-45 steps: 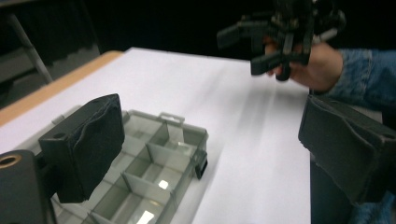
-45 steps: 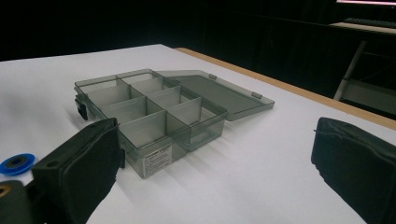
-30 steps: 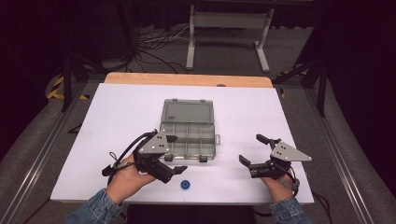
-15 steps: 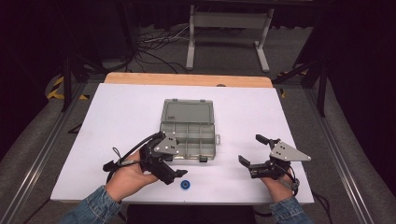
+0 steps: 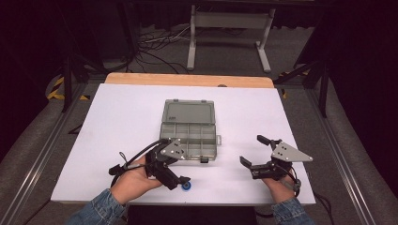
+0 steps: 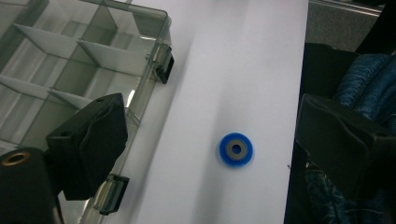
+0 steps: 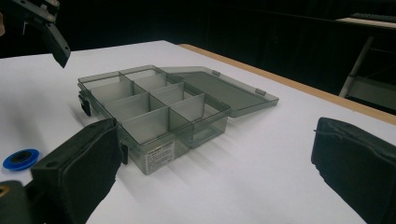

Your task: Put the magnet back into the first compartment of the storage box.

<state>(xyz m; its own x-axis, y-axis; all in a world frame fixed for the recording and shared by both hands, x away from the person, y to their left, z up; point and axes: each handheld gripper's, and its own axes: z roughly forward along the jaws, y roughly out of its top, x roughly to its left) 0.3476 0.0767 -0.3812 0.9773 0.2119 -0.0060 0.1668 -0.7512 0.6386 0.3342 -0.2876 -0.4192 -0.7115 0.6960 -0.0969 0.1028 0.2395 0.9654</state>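
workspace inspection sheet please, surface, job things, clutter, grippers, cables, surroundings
surface: white table, wooden far edge.
job's things: blue ring near the front edge; grey compartment box, lid open flat, compartments look empty.
clutter: nothing seen.
grippers: left hand-held gripper over the ring, jaws open and just closing a little, ring between them untouched; right hand-held gripper open, empty.
cables: black cable on the left gripper.
surroundings: metal stand, floor cables, dark.

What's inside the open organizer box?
The box compartments that show look empty, dividers only. In the high view the left tongs cover its near-left corner. The blue ring lies outside on the table.
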